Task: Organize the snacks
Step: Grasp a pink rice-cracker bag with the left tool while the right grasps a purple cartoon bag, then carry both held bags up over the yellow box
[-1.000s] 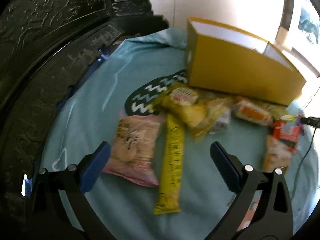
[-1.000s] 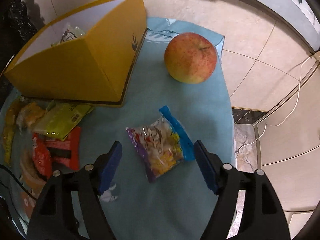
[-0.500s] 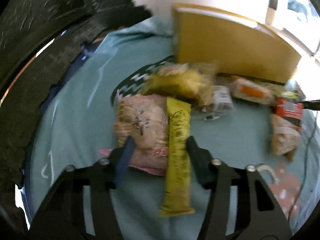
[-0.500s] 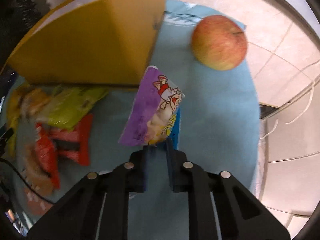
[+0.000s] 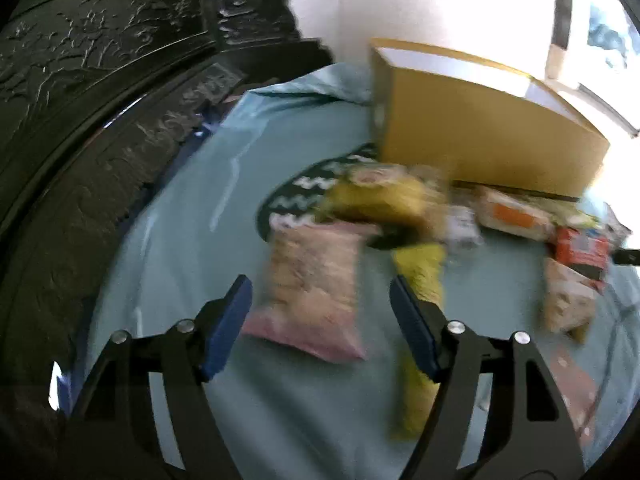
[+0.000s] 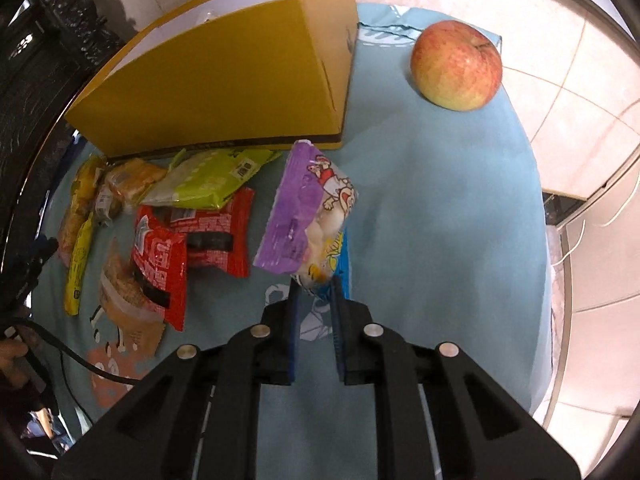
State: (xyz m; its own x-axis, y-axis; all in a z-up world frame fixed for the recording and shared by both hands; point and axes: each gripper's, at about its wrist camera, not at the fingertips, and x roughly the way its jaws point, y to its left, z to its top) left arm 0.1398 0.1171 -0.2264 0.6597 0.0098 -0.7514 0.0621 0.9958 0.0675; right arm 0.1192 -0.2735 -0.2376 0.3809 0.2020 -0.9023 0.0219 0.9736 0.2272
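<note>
A teal cloth (image 6: 440,208) covers the table under me, and the biggest thing on it is the yellow cardboard box (image 6: 240,80), standing open at the top with white inner walls. In my left view the same box (image 5: 492,136) sits at the far side, behind the loose pile of snacks. Dark carved furniture (image 5: 92,92) curves along the left edge of that view.

A red and yellow apple (image 6: 457,65) rests on the cloth to the right of the box, apart from it. In front of the box lie a lime green packet (image 6: 208,178), two red packets (image 6: 188,248) overlapping each other, a tan packet (image 6: 128,308) partly under them, and a long yellow stick packet (image 6: 79,260) at the far left.

My right gripper (image 6: 314,304) is pinched onto the lower end of a purple and clear snack bag (image 6: 308,216), which stands tilted upward from my fingers, its top edge near the box's front corner.

My left gripper (image 5: 320,328) has its jaws spread wide and grips nothing. Between its blue pads (image 5: 226,328), just ahead of them, lies a pink cracker bag (image 5: 316,292) flat on the cloth. The yellow stick packet (image 5: 420,276) lies just beside that bag and passes under my right finger. This view is blurred, so the packet prints are unreadable.
</note>
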